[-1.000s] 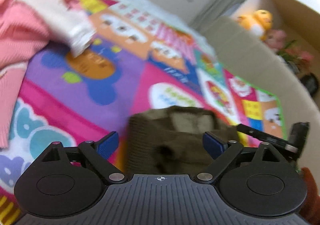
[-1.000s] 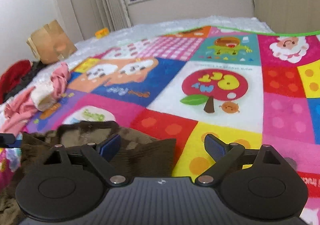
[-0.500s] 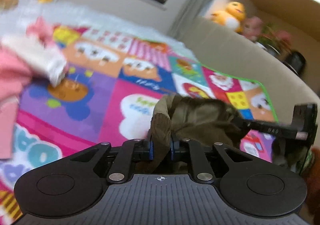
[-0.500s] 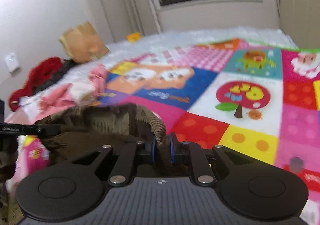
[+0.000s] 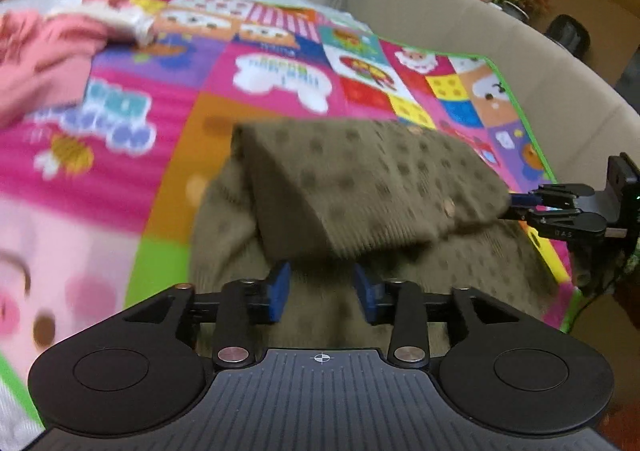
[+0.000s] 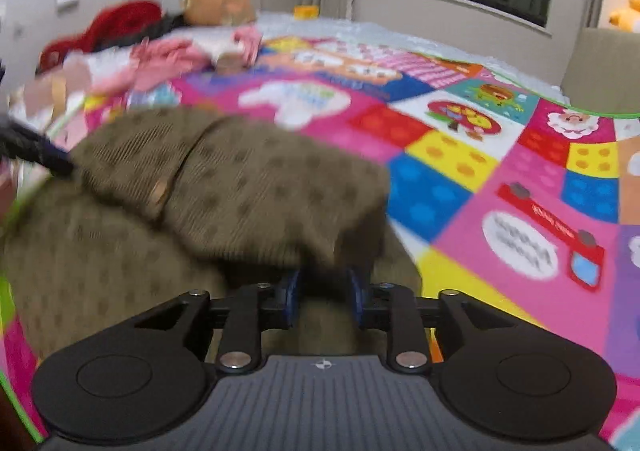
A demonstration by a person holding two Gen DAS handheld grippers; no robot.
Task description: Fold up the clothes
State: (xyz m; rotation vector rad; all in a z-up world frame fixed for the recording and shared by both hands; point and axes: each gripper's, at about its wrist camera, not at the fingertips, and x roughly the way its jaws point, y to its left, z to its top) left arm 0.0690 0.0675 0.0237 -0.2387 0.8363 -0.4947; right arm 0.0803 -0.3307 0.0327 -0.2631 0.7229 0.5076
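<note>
Sweater [image 5: 360,179] — far edge now drawn over toward both tools. Left tool [image 5: 322,291], right tool [image 6: 323,297] — jaws opening, releasing first fold; next, regrip a side.

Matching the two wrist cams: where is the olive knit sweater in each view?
Left wrist: olive knit sweater fills centre to lower right, folded flap on top, just ahead of the left hand-held gripper.
Right wrist: the sweater fills centre to lower left, ahead of the right hand-held gripper.
Shared landmark: the Santa-face square on the play mat.
</note>
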